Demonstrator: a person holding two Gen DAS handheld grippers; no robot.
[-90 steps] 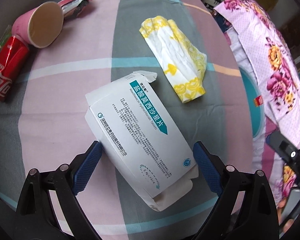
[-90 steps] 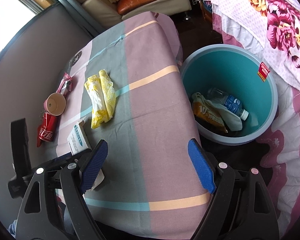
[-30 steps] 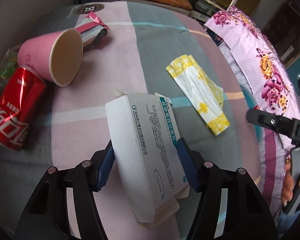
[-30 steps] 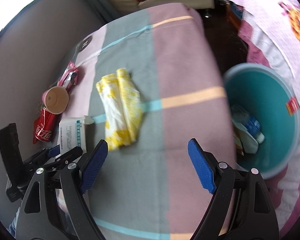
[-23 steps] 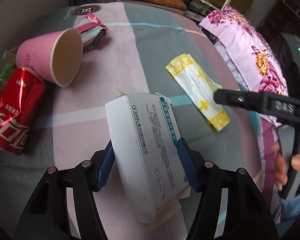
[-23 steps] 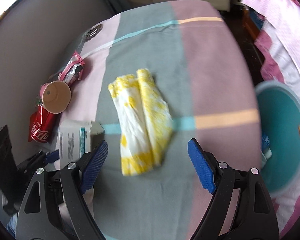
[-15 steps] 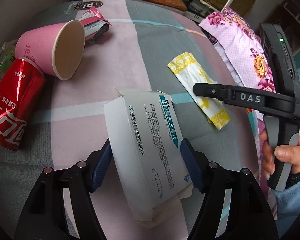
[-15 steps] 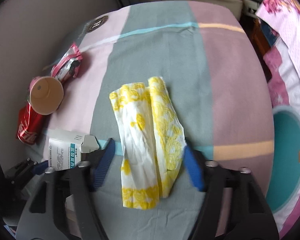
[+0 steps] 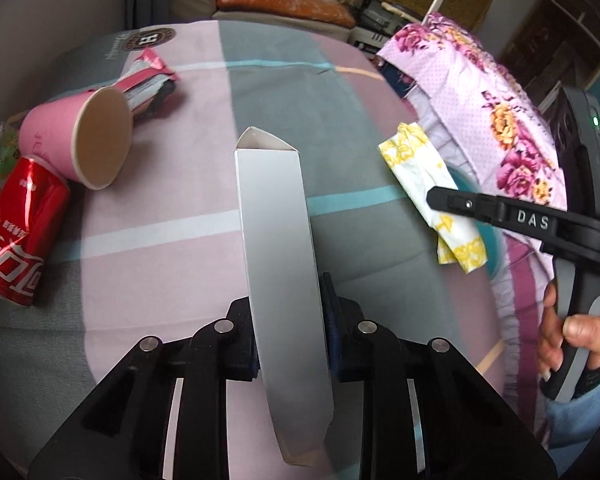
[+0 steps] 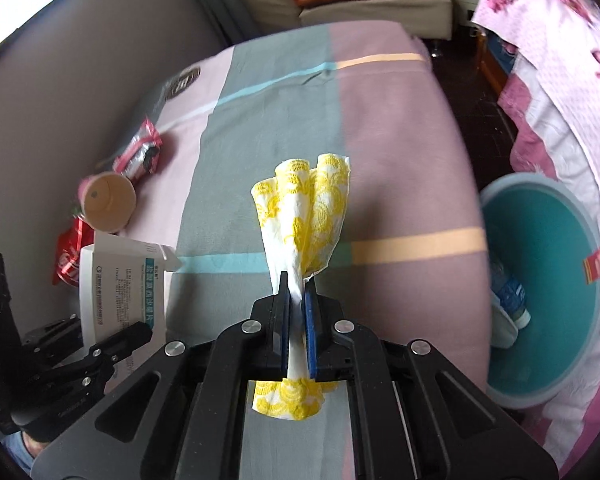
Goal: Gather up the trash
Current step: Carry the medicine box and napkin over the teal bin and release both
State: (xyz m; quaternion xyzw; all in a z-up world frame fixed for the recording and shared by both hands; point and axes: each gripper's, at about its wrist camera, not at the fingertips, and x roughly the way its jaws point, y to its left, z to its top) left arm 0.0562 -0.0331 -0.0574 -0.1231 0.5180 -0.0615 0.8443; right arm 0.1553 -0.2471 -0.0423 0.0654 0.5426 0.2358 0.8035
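The left gripper [image 9: 288, 320] is clamped on the white medicine box [image 9: 280, 264], which fills the centre of the left wrist view edge-on, its open flap pointing away from the camera. The jaws press the two broad faces, so the light carton is pinched flat and appears lifted clear of the bench [image 9: 188, 272].

The right gripper [image 10: 297, 304] is closed on the yellow-patterned napkin [image 10: 304, 216] at the centre of the right wrist view. The jaws bunch the soft paper at its middle; the free end fans out above the pads and a short tail hangs below them. This mid-span grip keeps the loose folds gathered for carrying.

The teal bin [image 10: 556, 248] stands at the right edge of the right wrist view, beside the bench, with a plastic bottle [image 10: 508, 292] already inside. Both held items are probably bound for it.

Uncollected trash lies at the left of the left wrist view: a pink paper cup [image 9: 80, 140] on its side, a red cola can [image 9: 20, 232] touching it, and a pink wrapper [image 9: 148, 80] just behind the cup.
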